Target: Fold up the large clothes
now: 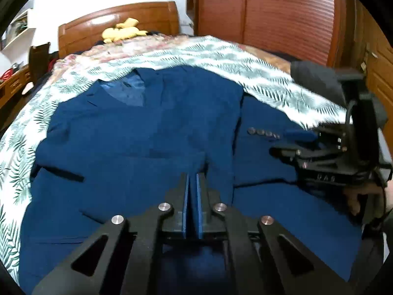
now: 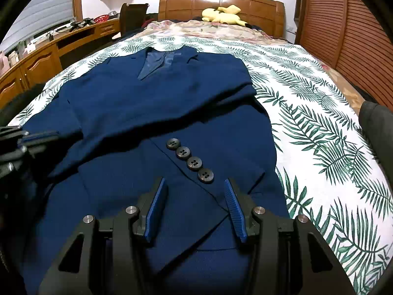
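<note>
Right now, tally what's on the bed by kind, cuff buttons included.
Blue jacket: 1
Dark cuff buttons: 4
Yellow plush toy: 1
Leaf-print sheet: 1
Total: 7

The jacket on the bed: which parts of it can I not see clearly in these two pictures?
- Jacket hem: both views, hidden by each gripper's own body.
- Left sleeve end: right wrist view, blurred left gripper covers it.
- Sleeve buttons: left wrist view, too small and blurred; right gripper is blurred there too.
</note>
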`<state>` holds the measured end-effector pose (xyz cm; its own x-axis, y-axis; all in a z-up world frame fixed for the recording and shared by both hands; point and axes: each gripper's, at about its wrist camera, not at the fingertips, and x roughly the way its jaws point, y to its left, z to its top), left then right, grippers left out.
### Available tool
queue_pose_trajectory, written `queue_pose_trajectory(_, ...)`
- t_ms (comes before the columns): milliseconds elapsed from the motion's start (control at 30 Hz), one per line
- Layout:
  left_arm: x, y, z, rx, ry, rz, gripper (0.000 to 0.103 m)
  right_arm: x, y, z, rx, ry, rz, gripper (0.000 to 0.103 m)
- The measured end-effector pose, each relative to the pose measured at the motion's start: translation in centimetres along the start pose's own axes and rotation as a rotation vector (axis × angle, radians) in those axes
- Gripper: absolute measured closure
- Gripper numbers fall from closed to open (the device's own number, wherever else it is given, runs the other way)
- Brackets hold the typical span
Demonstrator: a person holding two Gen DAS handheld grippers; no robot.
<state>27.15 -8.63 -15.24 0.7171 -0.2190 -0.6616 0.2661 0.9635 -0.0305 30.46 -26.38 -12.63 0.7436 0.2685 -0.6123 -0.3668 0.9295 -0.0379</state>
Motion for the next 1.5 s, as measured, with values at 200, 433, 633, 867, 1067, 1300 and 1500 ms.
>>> queue_pose_trajectory(200,-4.0,0.7,0.2,-0.023,-0.104,0.039,0.097,-0.1,-0.1,-0.2,0.004,-0.007,0.004,0.052)
queue_pose_trajectory(433,-7.4,2.3,-2.0,-0.099,-0.143,0.087,0.097,-0.2,-0.1,-0.3,0.008,-0.011,0.009,0.052)
queue_pose_trajectory(633,-9.1,2.8,-4.0,-0.163,-0.139,0.083,0.097,-0.2,-0.3,-0.4,0.019,-0.017,0.019,0.052)
queue_pose_trajectory(867,-9.9,2.8,-5.5,-0.164,-0.131,0.082,0.097,-0.1,-0.2,-0.4,0.02,-0.017,0.019,0.052)
queue_pose_trajectory(1067,-12.5,3.4,-6.2,-0.167,-0.175,0.119,0.097,-0.1,-0.2,-0.4,0.018,-0.017,0.017,0.052)
queue_pose_trajectory(1300,-14.0,6.0,-7.8,-0.187,-0.165,0.163,0.068,-0.1,-0.2,-0.4,0.017,-0.018,0.017,0.052)
queue_pose_trajectory(1500,-14.4,9.0,-9.6,-0.217,-0.14,0.197,0.024,-0.1,-0.2,-0.4,0.016,-0.018,0.016,0.052)
